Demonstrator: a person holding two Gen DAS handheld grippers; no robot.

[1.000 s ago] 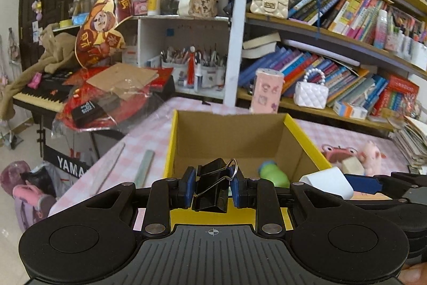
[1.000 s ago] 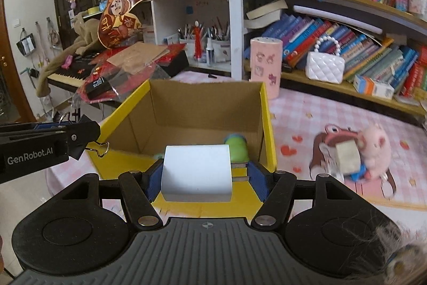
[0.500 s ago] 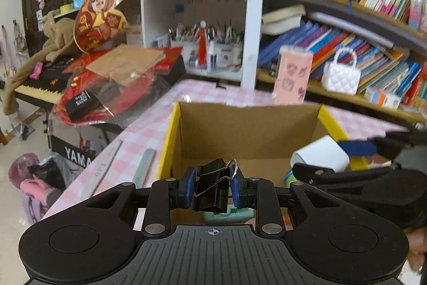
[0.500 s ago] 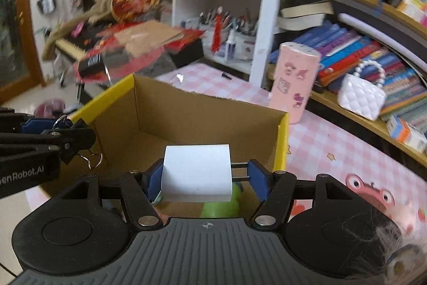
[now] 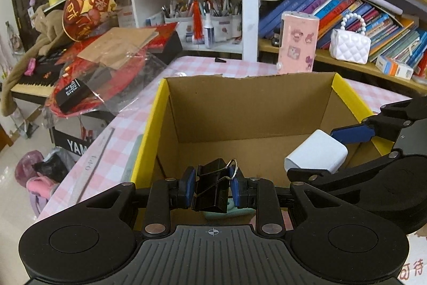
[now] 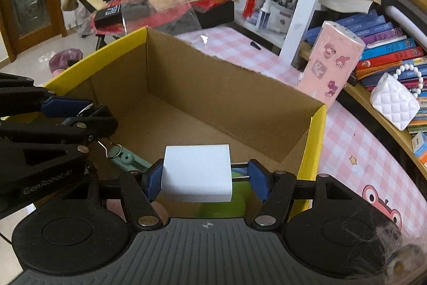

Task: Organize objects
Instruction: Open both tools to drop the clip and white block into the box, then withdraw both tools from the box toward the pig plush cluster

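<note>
Box (image 5: 248, 108) of brown cardboard with yellow edges sits open on the pink checked bench (image 5: 125, 124). Both claws hang over the near side of the box.

The left claw (image 5: 212, 188) is nearly closed and pinches a black binder clip (image 5: 212, 187) between its blue pads (image 5: 186, 187). The clip is above the box floor, close to the near wall. Just under it, inside the box, lies a pale green thing (image 6: 125, 159) with little teeth.

The right claw (image 6: 205, 182) is about half open and holds a white block (image 6: 197, 172) between its blue pads (image 6: 153, 182). The block is over the near right part of the box. A bright green thing (image 6: 237, 195) peeks out under it, inside the box.

Behind the box, a pink tin (image 5: 297, 43) with cartoon stickers stands on the bench. A white bag (image 5: 349, 46) with a bead handle sits on the bookshelf (image 5: 347, 63) behind the box.
</note>
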